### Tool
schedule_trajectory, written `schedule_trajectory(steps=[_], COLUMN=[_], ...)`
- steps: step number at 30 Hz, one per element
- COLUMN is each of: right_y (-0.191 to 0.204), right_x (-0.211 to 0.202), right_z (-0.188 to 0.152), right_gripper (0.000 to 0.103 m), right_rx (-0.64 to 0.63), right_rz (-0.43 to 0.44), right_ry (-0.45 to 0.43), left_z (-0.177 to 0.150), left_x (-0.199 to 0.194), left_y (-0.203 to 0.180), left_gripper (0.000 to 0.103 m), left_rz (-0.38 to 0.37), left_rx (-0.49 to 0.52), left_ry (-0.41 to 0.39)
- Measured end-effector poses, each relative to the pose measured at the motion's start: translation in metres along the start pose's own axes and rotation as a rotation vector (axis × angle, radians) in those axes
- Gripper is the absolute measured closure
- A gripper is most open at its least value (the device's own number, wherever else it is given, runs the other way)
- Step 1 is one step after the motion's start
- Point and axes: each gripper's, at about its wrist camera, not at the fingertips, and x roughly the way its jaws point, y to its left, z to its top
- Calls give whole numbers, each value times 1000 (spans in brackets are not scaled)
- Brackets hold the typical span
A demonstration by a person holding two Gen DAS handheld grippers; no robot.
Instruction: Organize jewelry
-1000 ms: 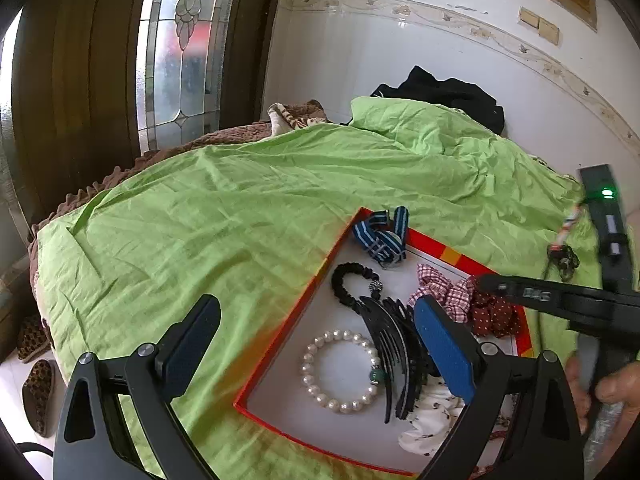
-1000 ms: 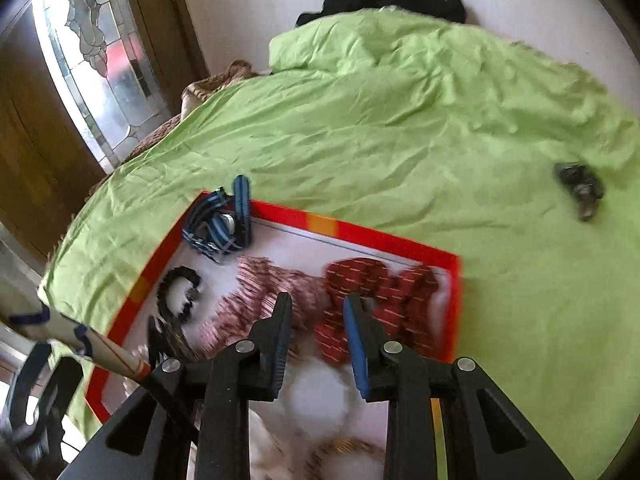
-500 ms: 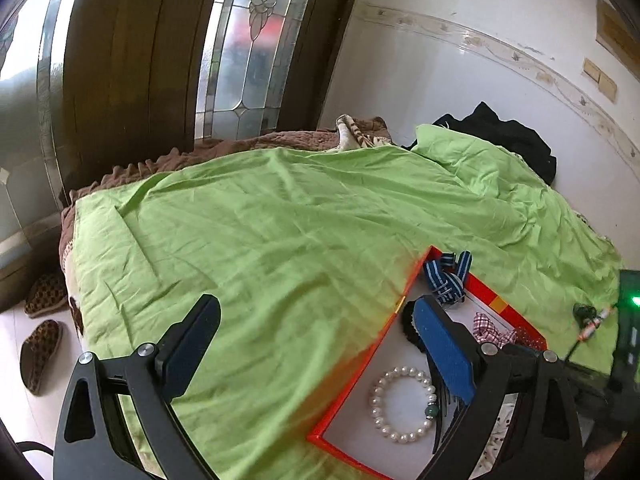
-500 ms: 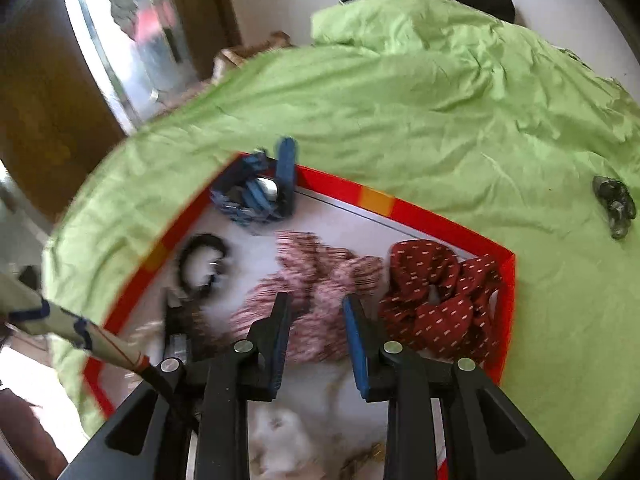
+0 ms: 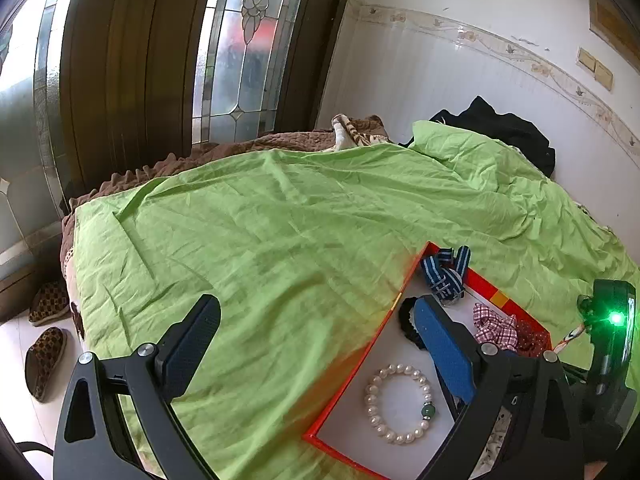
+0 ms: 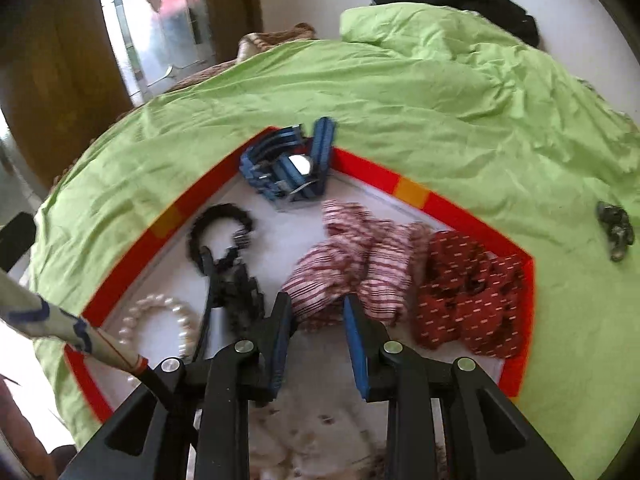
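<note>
Left wrist view: the left gripper (image 5: 316,356) hangs spread and empty, now swung away from the red-edged tray (image 5: 362,356) toward the bare green bedspread (image 5: 280,232); the pearl bracelet (image 5: 400,404) lies near the tray's left edge.

Right wrist view: the right gripper (image 6: 316,320), narrowly parted and pinching nothing, has dropped closer to the checked scrunchie (image 6: 352,264) mid-tray, probably the next pick; a dark trinket (image 6: 616,232) remains outside on the bedspread.

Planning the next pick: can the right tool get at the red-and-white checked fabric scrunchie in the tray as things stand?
Probably yes. The right tool hangs just above the red-and-white checked fabric scrunchie, jaws slightly apart and empty, with nothing between them. The dark red dotted scrunchie lies right against it, so a wide grab may catch both.
</note>
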Motion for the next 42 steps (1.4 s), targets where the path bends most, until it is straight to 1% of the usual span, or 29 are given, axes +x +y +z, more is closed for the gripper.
schedule_trajectory(steps=[4,6,8,10,12,13,15,16,17,19,23,24,27,29,31,33,36,40,42], right_y=[-9,-9,-11,-15,-21,-23,-30,-33,-37,-44,-59,-62,-70,-71,-67,-62,-54,-44,-42], right_x=[-17,-33,-50,-70,-88,-93,-106,-111,-115,-124,-138,-142,-151,-155,-158,-160,-161,-166,-168], right_z=[0,-4,-10,-27,-49,-58,-87,-101,-111,-138,-176,-183,-199,-206,-213,-217,-221,-226,-227], right_gripper=[74,74,73,67,64,63,63,63,63,63,63,61,60,56,53,52,50,46,44], right_rx=[52,49,41,43,57,65,98,116,131,169,229,239,266,272,263,255,250,220,207], right_rz=[58,59,54,42,31,27,10,3,-3,-16,-41,-52,-73,-90,-116,-123,-109,-119,-131], right_ry=[-32,-64,-99,-135,-160,-165,-167,-165,-162,-158,-148,-146,-150,-158,-166,-171,-169,-182,-192], left_z=[-2,-3,-6,-8,-11,-14,-21,-23,-25,-30,-48,-54,-77,-86,-93,-95,-99,-107,-110], left_x=[-2,-5,-11,-22,-32,-39,-55,-61,-67,-78,-109,-115,-132,-137,-142,-147,-157,-160,-157], left_y=[-8,-14,-20,-25,-31,-35,-42,-44,-46,-51,-64,-67,-72,-73,-73,-72,-71,-72,-74], left_gripper=[6,6,6,6,5,0,0,0,0,0,0,0,0,0,0,0,0,0,0], left_rz=[3,11,22,32,63,86,123,125,113,74,57,51,21,2,-7,-27,-55,-35,-36], left_rx=[35,64,98,133,167,184,210,217,224,246,281,290,336,361,380,377,356,370,384], left_ry=[-15,-34,-70,-130,-195,-237,-325,-351,-372,-385,-423,-414,-338,-286,-220,-173,-143,-138,-112])
